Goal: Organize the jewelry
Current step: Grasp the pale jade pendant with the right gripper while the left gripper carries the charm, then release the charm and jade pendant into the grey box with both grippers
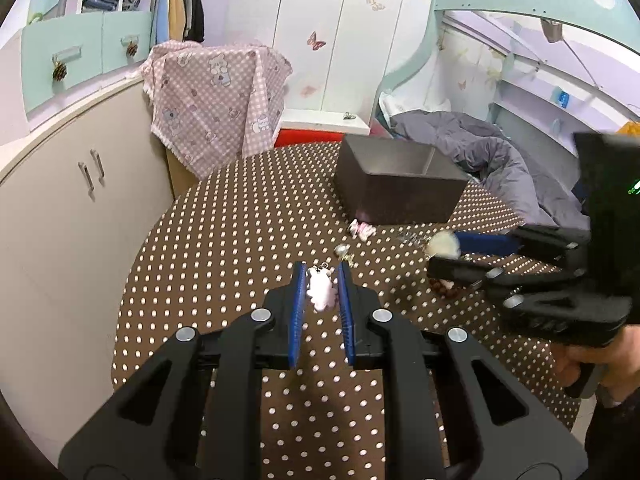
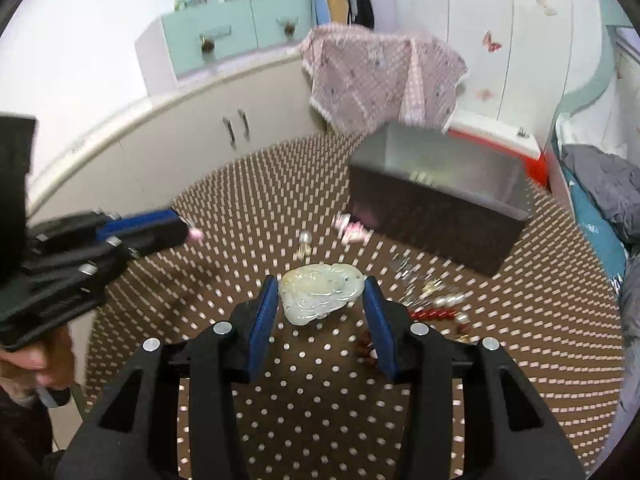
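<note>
My left gripper (image 1: 321, 276) is shut on a small pink-white charm (image 1: 320, 292), held above the brown dotted table (image 1: 240, 240). In the right wrist view this gripper (image 2: 185, 226) comes in from the left with the charm (image 2: 196, 235) at its tips. My right gripper (image 2: 321, 282) is shut on a pale carved jade pendant (image 2: 320, 292), its blue pads against both sides. The left wrist view shows the right gripper (image 1: 442, 255) holding the pendant (image 1: 442, 242) off the cloth. An open dark grey box (image 1: 400, 184) (image 2: 436, 208) stands at the back of the table.
Loose jewelry lies before the box: a pink piece (image 2: 352, 230), a pearl item (image 2: 305, 240), silver chains (image 2: 420, 280) and a red bead bracelet (image 2: 434, 314). A cabinet (image 1: 80, 200) curves along the left. A pink checked cloth (image 1: 216, 100) hangs behind and a grey duvet (image 1: 500, 160) lies right.
</note>
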`<state>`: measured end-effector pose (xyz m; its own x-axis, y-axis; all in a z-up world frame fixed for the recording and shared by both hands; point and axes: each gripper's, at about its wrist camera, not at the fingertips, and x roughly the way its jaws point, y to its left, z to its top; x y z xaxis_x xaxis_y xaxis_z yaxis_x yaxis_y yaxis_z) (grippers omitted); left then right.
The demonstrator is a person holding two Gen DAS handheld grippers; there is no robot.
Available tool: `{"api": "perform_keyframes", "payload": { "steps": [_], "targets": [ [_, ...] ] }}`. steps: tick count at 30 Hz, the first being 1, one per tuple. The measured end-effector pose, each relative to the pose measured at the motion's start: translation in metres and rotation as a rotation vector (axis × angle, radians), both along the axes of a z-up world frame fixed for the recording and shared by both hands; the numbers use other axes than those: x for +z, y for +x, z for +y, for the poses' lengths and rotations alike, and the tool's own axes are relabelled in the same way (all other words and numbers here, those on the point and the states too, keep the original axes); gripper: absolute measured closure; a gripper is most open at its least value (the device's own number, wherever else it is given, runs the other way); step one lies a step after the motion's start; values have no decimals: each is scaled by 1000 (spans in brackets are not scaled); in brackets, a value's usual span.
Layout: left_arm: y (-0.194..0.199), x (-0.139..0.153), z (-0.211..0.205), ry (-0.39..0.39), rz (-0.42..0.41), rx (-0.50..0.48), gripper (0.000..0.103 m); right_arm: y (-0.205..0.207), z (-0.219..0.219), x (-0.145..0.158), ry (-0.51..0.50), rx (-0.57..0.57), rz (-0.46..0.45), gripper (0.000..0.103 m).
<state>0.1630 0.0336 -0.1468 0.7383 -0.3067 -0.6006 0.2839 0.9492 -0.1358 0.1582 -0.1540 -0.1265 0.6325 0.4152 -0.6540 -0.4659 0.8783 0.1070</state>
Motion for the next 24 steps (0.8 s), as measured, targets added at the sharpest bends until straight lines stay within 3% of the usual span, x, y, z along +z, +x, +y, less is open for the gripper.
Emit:
{"api": "perform_keyframes", "payload": {
  "steps": [7, 11, 17, 24],
  "targets": [
    [13, 50, -19, 24, -99, -49, 87, -2, -38, 74, 75, -79, -125, 62],
    [32, 76, -31, 29, -135, -75, 87, 18, -51, 100, 105, -116, -151, 62],
    [69, 100, -50, 1, -120, -130, 87, 57, -58, 103, 123, -156, -110, 62],
    [123, 93, -69, -35, -18, -157, 87, 105, -57, 85, 169, -187, 7, 62]
  ]
}}
